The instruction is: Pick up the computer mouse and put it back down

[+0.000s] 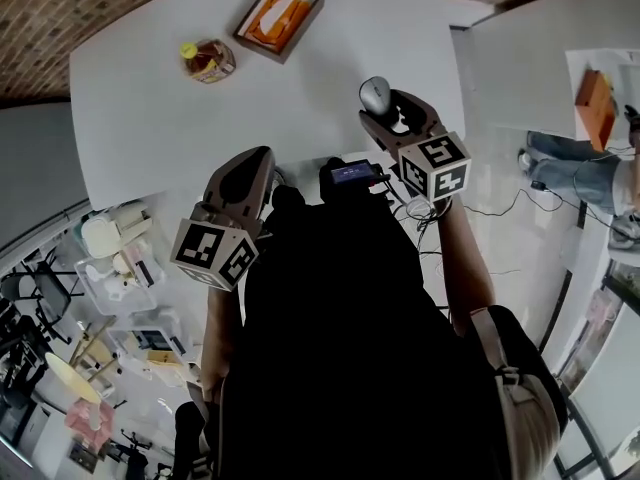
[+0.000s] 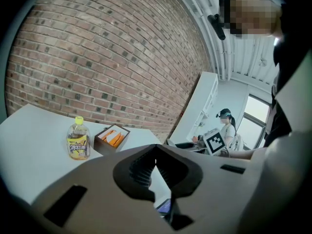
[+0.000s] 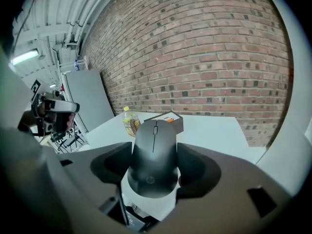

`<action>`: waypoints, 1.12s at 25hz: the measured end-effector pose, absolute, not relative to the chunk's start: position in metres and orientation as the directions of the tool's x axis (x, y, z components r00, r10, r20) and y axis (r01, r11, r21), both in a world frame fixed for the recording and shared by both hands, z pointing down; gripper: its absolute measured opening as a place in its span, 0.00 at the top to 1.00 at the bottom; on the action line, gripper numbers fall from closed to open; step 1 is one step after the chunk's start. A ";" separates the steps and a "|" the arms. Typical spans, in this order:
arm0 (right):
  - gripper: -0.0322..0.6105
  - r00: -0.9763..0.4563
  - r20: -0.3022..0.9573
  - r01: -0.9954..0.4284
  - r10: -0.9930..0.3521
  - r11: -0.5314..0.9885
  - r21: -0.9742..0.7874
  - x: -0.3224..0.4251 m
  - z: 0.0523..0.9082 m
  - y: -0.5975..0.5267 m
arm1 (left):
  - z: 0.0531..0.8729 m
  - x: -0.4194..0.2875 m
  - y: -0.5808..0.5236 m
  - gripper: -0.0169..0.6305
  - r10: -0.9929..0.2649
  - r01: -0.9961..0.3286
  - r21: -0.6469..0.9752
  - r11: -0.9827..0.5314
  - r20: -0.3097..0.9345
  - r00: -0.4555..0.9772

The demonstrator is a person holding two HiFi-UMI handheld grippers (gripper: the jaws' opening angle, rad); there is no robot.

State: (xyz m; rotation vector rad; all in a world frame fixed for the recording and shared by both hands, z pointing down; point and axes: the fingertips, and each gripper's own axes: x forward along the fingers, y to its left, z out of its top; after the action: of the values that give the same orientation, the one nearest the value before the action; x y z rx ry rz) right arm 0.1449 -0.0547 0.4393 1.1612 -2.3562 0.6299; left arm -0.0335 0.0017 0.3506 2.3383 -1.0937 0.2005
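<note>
White table (image 1: 150, 118) in front of a brick wall, with clutter on the floor to the left. Right gripper (image 1: 380, 106): jaws clamped on the sides of the computer mouse (image 1: 374, 92), whose nose points away from the person. It looks to be held above the table, near the front edge. Left gripper (image 1: 258, 158): jaws together, nothing between them, held low by the table's near edge and idle. Risks: the mouse shell is smooth and rounded, and the jaws hold it toward the rear half, so it could pivot nose-down or slide out if the grip eases before it touches down. Letting go from a height would let it drop and bounce. Being so close to the front edge, a skewed release could send it off the table. Surroundings: a yellow-capped bottle (image 1: 207, 60) and a brown box (image 1: 279, 16) with orange contents sit toward the far side, well apart from the mouse. Neither stands in the way, and the table below the mouse looks bare.
</note>
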 end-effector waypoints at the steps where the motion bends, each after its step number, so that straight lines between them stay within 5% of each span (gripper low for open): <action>1: 0.49 -0.550 0.570 -0.814 -0.610 0.543 -0.205 0.147 0.445 -0.057 | 0.352 -0.034 0.002 0.95 -0.669 -0.751 0.415 -0.513 0.355 0.653; 28: 0.49 -0.420 0.794 -0.822 -0.439 0.555 -0.128 0.198 0.595 -0.080 | 0.373 -0.015 0.015 0.95 -0.702 -0.813 0.438 -0.383 0.435 0.564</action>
State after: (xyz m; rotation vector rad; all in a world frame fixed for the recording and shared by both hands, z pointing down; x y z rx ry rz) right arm 0.1980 -0.0797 0.5953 1.0106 -2.0582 0.6695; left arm -0.0152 0.0154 0.3726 2.1788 -1.2077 0.2343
